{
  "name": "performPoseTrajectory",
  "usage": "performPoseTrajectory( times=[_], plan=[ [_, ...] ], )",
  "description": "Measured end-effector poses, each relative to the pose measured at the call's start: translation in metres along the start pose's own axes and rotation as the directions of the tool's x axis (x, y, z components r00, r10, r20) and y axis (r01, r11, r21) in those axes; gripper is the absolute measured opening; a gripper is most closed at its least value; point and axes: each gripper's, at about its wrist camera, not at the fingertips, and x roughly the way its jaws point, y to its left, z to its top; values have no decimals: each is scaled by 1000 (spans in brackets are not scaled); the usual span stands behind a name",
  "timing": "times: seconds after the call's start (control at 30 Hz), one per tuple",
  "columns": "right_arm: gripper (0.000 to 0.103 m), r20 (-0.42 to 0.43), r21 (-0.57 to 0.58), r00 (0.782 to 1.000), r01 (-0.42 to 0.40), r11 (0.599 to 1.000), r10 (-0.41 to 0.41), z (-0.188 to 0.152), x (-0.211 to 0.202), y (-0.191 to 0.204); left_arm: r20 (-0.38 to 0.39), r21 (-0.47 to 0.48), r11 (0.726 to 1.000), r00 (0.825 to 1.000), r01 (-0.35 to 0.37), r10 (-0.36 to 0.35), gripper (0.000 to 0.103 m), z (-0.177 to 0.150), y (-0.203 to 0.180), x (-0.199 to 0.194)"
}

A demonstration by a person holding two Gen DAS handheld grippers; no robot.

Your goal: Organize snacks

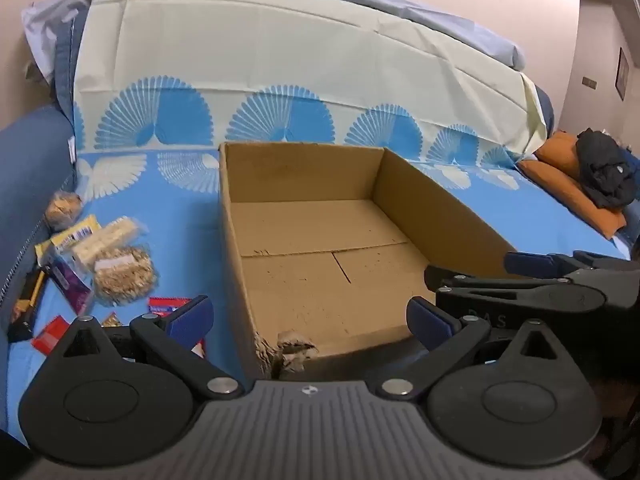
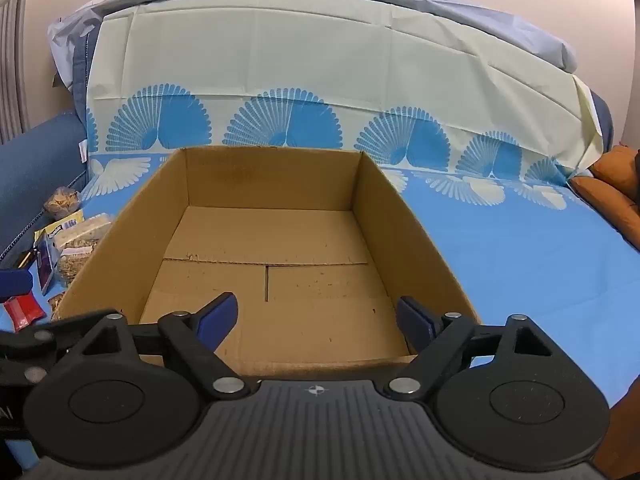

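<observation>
Left wrist view. The left gripper (image 1: 310, 322) stands wide, nothing between its blue-padded fingers (image 1: 188, 316), poised over the near left corner of the open brown cardboard box (image 1: 320, 264). That near wall is torn and crumpled at the rim, a defect seen only here. The box holds nothing and sits on a blue cloth with white fan print (image 1: 184, 216) spread over a sofa. The snacks lie in a loose heap on the cloth left of the box, apart from it: two clear bags of granola-like pieces (image 1: 124, 274), one clear pack of pale bars (image 1: 108, 238), one yellow packet (image 1: 72, 236), one purple packet (image 1: 70, 286), one black-and-gold bar (image 1: 28, 300), red wrappers (image 1: 50, 336). Their printing is too small to read. The right gripper (image 1: 532, 280) enters from the right edge; the letters "DAS" show on its body. An orange cushion (image 1: 572, 184) carrying a black garment (image 1: 606, 172) lies far right.

Right wrist view. The right gripper (image 2: 316, 320) is likewise wide and holds nothing, centred over the box's (image 2: 420, 232) near wall, the whole floor visible. The box hides most of the snack heap (image 2: 68, 240). A red wrapper (image 2: 22, 310) shows at far left.
</observation>
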Motion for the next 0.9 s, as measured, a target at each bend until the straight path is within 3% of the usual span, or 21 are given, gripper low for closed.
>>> performPoseTrajectory(
  times=[0.2, 0.37, 0.6, 0.9],
  plan=[
    [82, 9, 6, 1000, -12, 1000, 12, 2, 0, -2, 15, 11, 1000, 1000, -7, 6, 102, -1, -4, -5],
    [69, 20, 13, 1000, -16, 1000, 15, 1, -4, 1, 38, 19, 1000, 999, -6, 5, 102, 0, -4, -4],
    [69, 39, 25, 999, -20, 1000, 19, 2, -8, -3, 110, 29, 999, 994, -13, 9, 101, -2, -7, -9],
    [69, 31, 19, 999, -25, 1000, 24, 1, -8, -4, 77, 50, 999, 997, 12, -15, 99, -1, -7, -10]
  ],
)
